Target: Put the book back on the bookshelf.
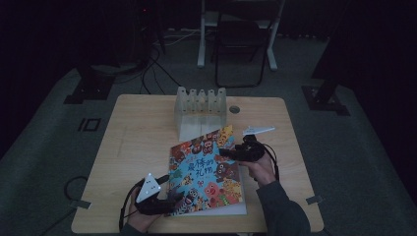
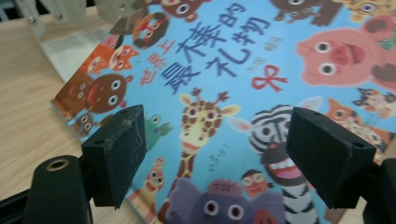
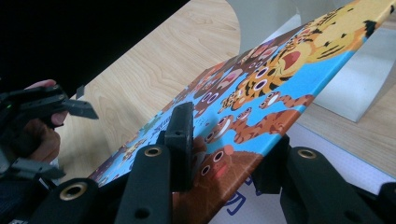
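A colourful picture book [image 1: 206, 169] with cartoon animals lies in the middle of the table. My right gripper [image 1: 227, 152] is shut on the right edge of its cover [image 3: 261, 93], which is tilted up off a white page [image 3: 327, 154] beneath; the gripper's jaws [image 3: 224, 149] pinch that edge. At the book's near left corner my left gripper [image 1: 173, 200] stands open. In the left gripper view the book [image 2: 224, 70] lies beyond the wide-apart jaws of that gripper [image 2: 219, 140], which touch nothing.
A clear plastic rack [image 1: 200, 110] with upright dividers stands just behind the book, near the table's far edge. Bare wooden tabletop [image 1: 137, 137] stretches to the left. A chair and cables are on the floor beyond. The other hand and gripper [image 3: 32, 116] show at the left of the right gripper view.
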{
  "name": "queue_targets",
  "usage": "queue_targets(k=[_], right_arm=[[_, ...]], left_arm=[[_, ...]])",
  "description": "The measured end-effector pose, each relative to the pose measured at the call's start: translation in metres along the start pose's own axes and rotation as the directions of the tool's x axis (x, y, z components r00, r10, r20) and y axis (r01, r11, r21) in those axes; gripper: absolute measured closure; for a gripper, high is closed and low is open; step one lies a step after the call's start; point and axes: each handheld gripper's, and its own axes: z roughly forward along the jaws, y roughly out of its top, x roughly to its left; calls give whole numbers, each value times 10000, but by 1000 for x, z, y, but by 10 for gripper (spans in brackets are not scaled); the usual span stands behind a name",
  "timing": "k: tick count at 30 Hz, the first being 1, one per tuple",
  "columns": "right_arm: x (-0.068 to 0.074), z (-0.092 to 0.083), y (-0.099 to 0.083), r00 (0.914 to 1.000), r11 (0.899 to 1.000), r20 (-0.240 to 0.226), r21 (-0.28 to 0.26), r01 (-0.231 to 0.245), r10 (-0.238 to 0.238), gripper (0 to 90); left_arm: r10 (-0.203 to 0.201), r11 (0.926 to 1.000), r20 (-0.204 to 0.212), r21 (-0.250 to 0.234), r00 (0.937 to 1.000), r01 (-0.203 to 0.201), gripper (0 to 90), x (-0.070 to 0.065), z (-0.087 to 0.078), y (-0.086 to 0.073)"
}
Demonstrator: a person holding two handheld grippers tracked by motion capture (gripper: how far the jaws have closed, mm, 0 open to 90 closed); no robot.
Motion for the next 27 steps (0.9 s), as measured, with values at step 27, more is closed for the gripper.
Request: queue_targets(k=[27], right_arm=[[16, -15, -4, 9913, 9876, 18, -861, 1310, -1313, 651]], left_arm=[[-2177, 9759, 645, -1, 9739, 2182, 325, 50, -8, 5]])
